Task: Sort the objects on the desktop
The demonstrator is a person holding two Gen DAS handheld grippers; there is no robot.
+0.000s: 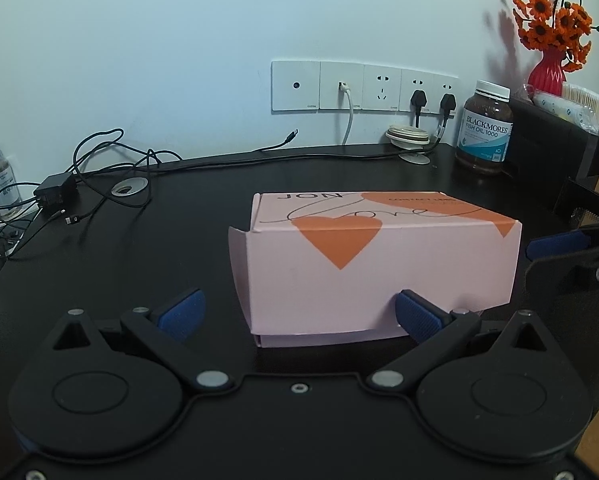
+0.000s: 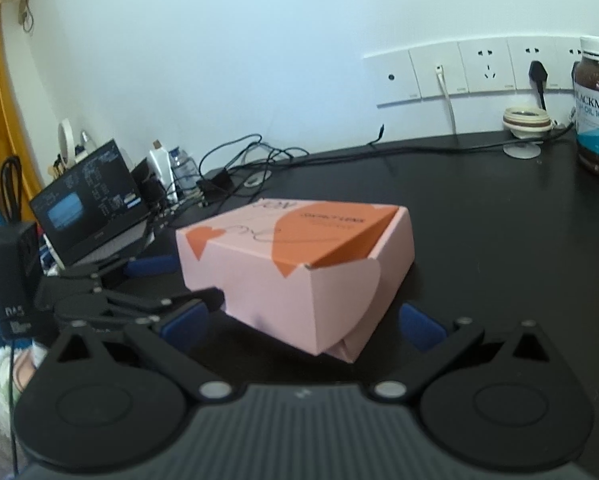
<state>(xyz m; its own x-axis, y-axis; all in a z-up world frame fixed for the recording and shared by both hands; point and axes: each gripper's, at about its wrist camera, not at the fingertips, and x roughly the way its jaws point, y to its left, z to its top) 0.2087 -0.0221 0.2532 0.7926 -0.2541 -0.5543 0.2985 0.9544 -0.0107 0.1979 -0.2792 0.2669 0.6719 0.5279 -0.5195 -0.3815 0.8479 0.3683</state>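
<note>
- Left wrist view: the left tool (image 1: 299, 312) stood wide, holding nothing, low over the black counter (image 1: 119, 264). The pink heart-printed carton (image 1: 379, 264) lay straight ahead and a little to the right of the tool's centre line, resting on the counter with its long side turned broadside to the camera. The right-hand blue pad (image 1: 415, 316) overlapped the lower front face of the carton and looked to be touching or just short of it; the left-hand pad (image 1: 183, 312) stood clear of the carton's left end. The carton looked wider than the spread between the pads. At the right edge the right tool (image 1: 559, 248) showed just beside the carton's right end. The Blackmores fish oil bottle (image 1: 485, 128) stood well behind, near the wall.

- Right wrist view: the right tool (image 2: 303, 322) was also spread wide and empty. The carton (image 2: 299, 264) lay directly ahead, turned so that one corner and its short end faced the tool, the long axis running away to the upper left. The left tool (image 2: 167, 272) was seen against the carton's far-left side, so both tools flanked it closely.

- Judgement: neither tool was clearly nearer; the left met the long face, the right the short end, which seemed the more graspable span.
</note>
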